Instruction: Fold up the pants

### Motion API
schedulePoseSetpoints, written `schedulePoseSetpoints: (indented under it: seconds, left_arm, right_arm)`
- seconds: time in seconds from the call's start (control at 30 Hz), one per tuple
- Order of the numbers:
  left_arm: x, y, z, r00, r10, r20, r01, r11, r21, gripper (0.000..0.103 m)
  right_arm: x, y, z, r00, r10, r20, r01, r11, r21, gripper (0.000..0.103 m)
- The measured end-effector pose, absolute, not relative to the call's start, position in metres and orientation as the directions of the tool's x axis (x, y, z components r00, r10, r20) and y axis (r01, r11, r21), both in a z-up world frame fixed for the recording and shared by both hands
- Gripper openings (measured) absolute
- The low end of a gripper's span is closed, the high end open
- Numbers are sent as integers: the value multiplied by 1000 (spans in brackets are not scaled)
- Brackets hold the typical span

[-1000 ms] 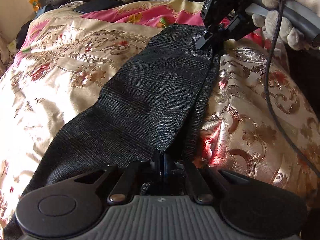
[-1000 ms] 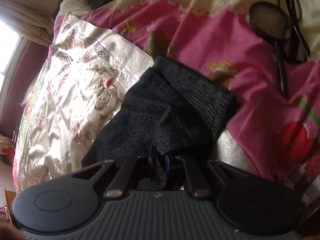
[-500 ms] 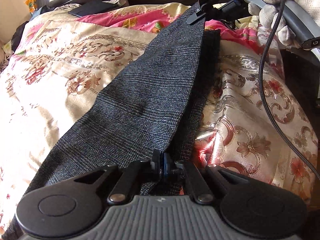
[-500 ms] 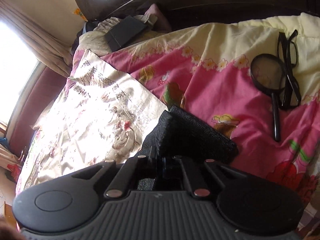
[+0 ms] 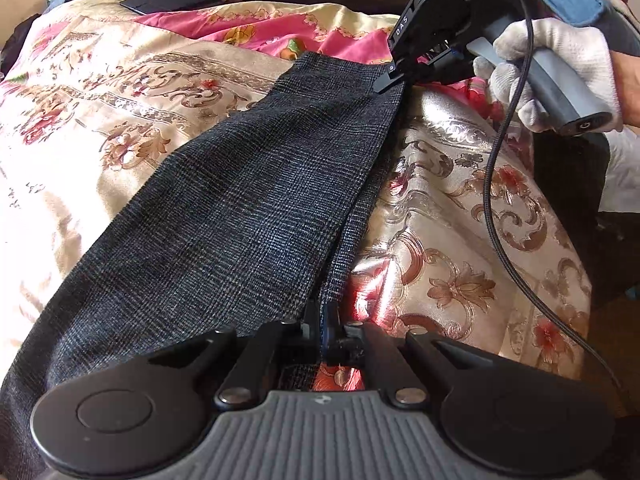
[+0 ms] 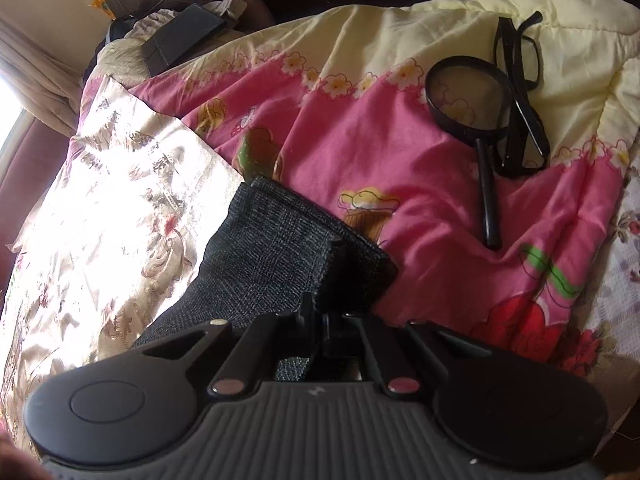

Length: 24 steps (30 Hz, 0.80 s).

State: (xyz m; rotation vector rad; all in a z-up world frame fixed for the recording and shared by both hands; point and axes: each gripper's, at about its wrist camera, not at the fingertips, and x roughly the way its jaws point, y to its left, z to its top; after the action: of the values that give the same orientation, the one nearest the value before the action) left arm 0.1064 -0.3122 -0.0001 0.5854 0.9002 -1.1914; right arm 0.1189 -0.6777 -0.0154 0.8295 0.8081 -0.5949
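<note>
A bed covered by a gold flowered quilt (image 5: 460, 216) and a pink blanket (image 6: 400, 152) carries the dark checked pants (image 5: 248, 216), which lie stretched in a long strip from the quilt's near edge up to where the pink blanket begins. The left gripper (image 5: 325, 320) is pinched tight on the near end of the pants and the right gripper (image 6: 320, 316) is closed on the far hem. Near the bed's far corner lie a magnifying glass (image 6: 470, 96) and glasses (image 6: 520, 92); the stacked legs look slightly offset, so an uneven pull could slide them further apart, or the hem could slip free.
</note>
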Motion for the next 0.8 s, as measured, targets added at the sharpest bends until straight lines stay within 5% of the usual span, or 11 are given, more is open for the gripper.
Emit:
schedulePoseSetpoints:
  seconds: [0.27,0.37,0.53,0.7,0.8]
  left_arm:
    - [121,-234,30,219,-506,-835,890,454,-42,36]
    - [136,-196,28,294,-444,-846,829,559,-4,37]
    - [161,-138,8,383,-304,-872,727,682,81,37]
    - [157,-100,-6,352,-291,-889,734,675,70,37]
    - [142,-88,0,333,-332,-883,769,638,50,37]
  right_arm:
    - [131,-674,0,467,-172,-867,729,630,268,5]
    - [132,-653,32,433,-299,-850,716,687,122,16]
    - [155,-567,76,511,-369,-777,510,857,-72,16]
    - [204,-459,62,550,86,-831,18,993,115,16]
    - [207,-381,33,407,253,-877,-312,941,127,17]
